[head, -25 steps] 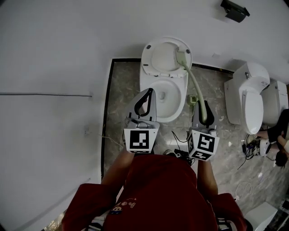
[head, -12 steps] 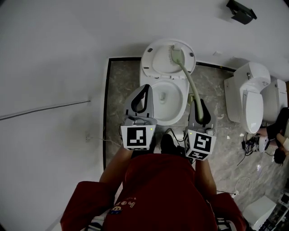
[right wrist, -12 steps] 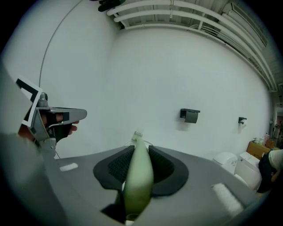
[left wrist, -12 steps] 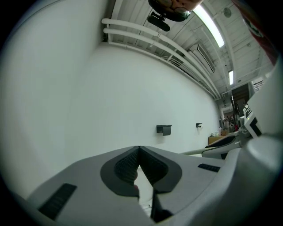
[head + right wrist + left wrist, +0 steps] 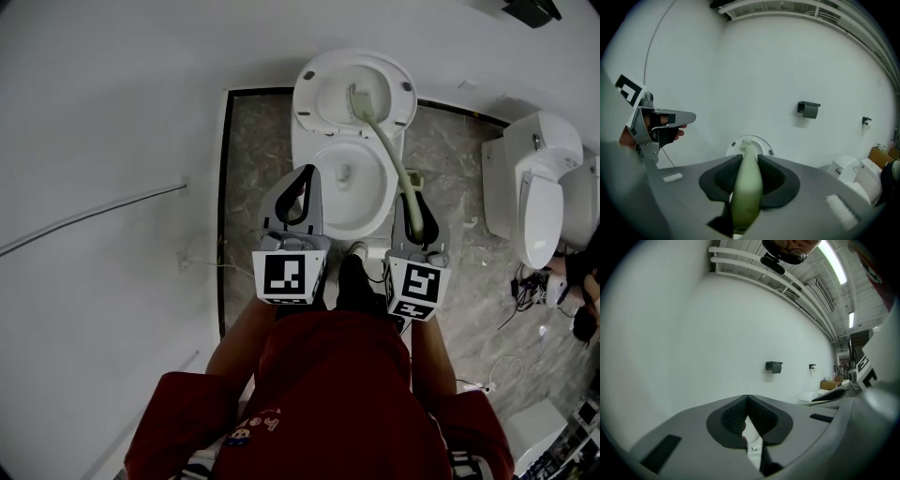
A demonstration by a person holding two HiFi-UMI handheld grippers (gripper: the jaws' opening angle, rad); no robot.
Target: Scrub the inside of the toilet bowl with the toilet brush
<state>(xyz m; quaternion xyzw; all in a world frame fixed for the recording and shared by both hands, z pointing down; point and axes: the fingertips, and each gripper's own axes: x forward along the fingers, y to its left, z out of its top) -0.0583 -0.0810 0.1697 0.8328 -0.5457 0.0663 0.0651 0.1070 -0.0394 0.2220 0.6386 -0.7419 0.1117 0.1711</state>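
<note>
The white toilet [image 5: 319, 141] stands with its lid [image 5: 380, 80] raised and its bowl [image 5: 361, 202] uncovered. My right gripper [image 5: 412, 199] is shut on the pale green handle of the toilet brush [image 5: 394, 159]. The brush head [image 5: 359, 98] is up against the raised lid, above the bowl. In the right gripper view the handle [image 5: 747, 187] runs out between the jaws toward the lid [image 5: 757, 140]. My left gripper [image 5: 306, 180] hangs shut and empty over the bowl's left rim; its pads [image 5: 736, 416] meet with nothing between them.
A second white toilet [image 5: 539, 202] stands to the right, with cables [image 5: 520, 291] on the floor near it. A small green brush holder [image 5: 413, 176] sits right of the bowl. A white wall [image 5: 112, 141] closes the left side. A black fixture [image 5: 808, 109] hangs on the far wall.
The brush head has slid from the right side of the raised lid toward its middle. Both grippers and the person have come closer to the toilet.
</note>
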